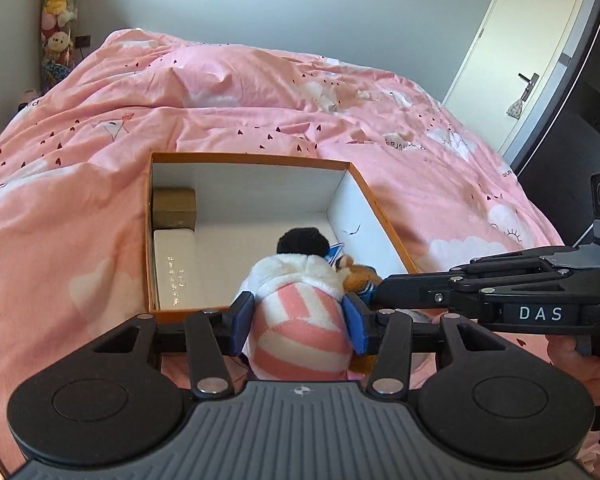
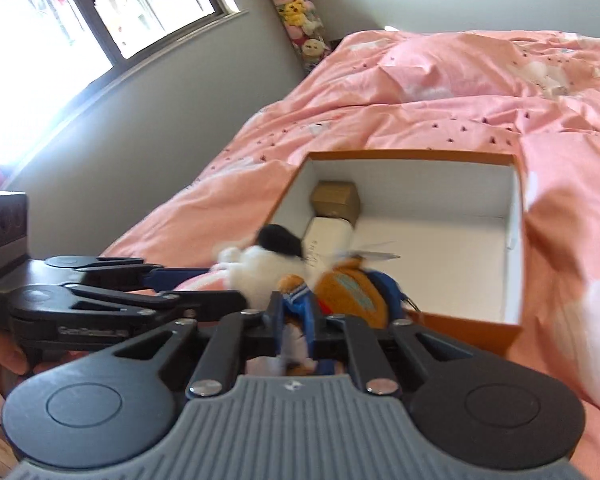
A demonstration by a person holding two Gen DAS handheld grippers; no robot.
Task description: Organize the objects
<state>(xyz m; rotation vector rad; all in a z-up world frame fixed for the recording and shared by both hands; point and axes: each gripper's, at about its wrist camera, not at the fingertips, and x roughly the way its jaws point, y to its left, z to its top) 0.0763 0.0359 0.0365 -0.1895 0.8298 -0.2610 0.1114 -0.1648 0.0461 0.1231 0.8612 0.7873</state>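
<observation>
A plush doll (image 1: pixel 300 332) with black hair and a pink-and-white striped body hangs between the blue pads of my left gripper (image 1: pixel 300 314), which is shut on it. Just right of it, my right gripper (image 2: pixel 296 316) is shut on a small orange plush toy (image 2: pixel 348 292) in blue clothes. In the left wrist view that gripper (image 1: pixel 384 290) comes in from the right with the orange toy (image 1: pixel 360 274) at its tip. Both toys hover over the near edge of an open orange box (image 1: pixel 252 159) with white walls. The doll (image 2: pixel 260 268) and left gripper (image 2: pixel 220 284) show blurred in the right wrist view.
Inside the box (image 2: pixel 412 155), a brown carton (image 1: pixel 174 208) and a white carton (image 1: pixel 176 264) lie along the left wall. The box rests on a pink duvet (image 1: pixel 260 92). A white door (image 1: pixel 528 52), a window (image 2: pixel 100 20) and a hanging column of plush toys (image 1: pixel 58 20) border the room.
</observation>
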